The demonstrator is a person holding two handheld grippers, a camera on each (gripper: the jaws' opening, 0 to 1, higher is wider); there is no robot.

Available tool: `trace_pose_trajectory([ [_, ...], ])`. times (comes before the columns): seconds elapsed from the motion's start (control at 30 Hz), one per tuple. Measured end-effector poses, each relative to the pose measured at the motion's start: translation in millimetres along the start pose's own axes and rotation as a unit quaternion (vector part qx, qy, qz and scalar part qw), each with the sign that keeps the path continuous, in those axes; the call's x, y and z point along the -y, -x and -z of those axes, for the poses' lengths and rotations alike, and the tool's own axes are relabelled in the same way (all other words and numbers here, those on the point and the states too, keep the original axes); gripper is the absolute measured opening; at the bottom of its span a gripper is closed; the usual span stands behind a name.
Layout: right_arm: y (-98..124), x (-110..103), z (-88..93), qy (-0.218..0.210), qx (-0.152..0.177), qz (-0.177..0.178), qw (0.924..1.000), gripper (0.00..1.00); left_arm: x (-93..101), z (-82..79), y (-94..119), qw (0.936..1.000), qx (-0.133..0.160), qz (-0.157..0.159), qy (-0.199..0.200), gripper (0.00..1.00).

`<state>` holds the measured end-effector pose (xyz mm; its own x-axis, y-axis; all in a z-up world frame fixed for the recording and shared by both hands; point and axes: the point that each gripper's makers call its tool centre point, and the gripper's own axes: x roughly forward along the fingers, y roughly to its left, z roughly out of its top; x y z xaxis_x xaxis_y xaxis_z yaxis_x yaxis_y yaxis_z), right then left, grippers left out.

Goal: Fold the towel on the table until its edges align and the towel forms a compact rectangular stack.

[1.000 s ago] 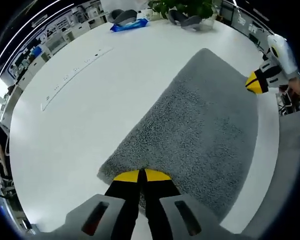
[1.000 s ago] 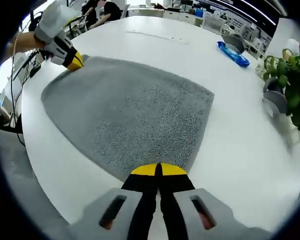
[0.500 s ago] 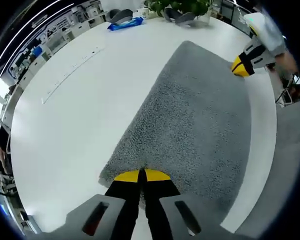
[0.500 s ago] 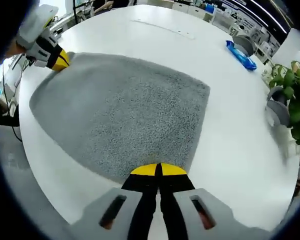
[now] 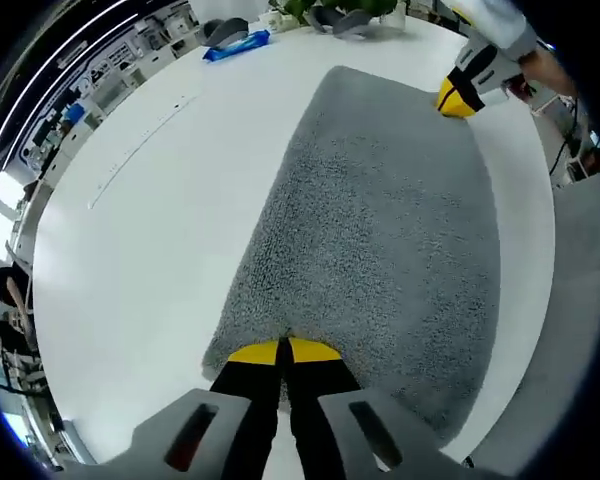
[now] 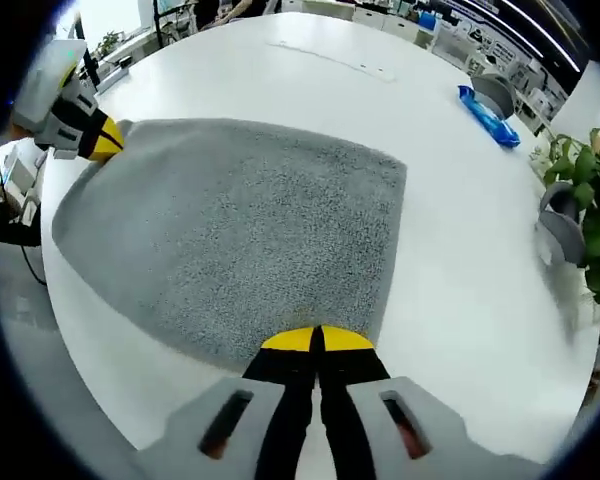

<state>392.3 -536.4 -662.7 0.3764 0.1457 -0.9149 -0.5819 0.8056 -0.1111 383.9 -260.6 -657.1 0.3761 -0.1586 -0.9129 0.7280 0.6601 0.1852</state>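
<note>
Gripping adjacent corners of the grey towel (image 5: 380, 230) with closed fingers, left gripper (image 5: 283, 351) and right gripper (image 6: 317, 340) should lift evenly, keeping the held edge taut above the counter (image 6: 280, 90).

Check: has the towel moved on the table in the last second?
Yes. The towel's far corner has drawn closer to the blue packet in the right gripper view, both grippers clamping its near corners.

Large white table (image 5: 140, 240), grey fluffy towel (image 5: 380, 230) spread flat on it near one edge, blue packet (image 6: 488, 102) lying far off by the opposite side, potted green plant (image 6: 590, 210) at the table's edge
</note>
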Motion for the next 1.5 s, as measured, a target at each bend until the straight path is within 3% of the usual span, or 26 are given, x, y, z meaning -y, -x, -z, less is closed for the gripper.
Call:
trace_pose_trajectory([
  [0.2, -2.4, 3.8, -3.2, 0.000, -0.007, 0.000, 1.0000, 0.00, 4.8, 3.4, 1.9, 0.9999, 0.012, 0.002, 0.007, 0.02],
  [0.4, -4.8, 8.3, -7.1, 0.003, -0.015, 0.002, 0.9999, 0.00, 11.1, 7.7, 5.7, 0.9978, 0.028, 0.027, 0.053, 0.02],
  [0.63, -6.9, 13.3, -10.8, 0.013, -0.017, 0.001, 0.9998, 0.00, 20.3, 10.9, 8.4, 0.9964, 0.041, 0.031, 0.067, 0.01],
  [1.5, -15.5, 30.7, -27.8, 0.019, -0.020, 0.005, 0.9996, 0.00, 64.4, 15.9, 19.5, 0.9974, 0.037, 0.050, 0.037, 0.01],
])
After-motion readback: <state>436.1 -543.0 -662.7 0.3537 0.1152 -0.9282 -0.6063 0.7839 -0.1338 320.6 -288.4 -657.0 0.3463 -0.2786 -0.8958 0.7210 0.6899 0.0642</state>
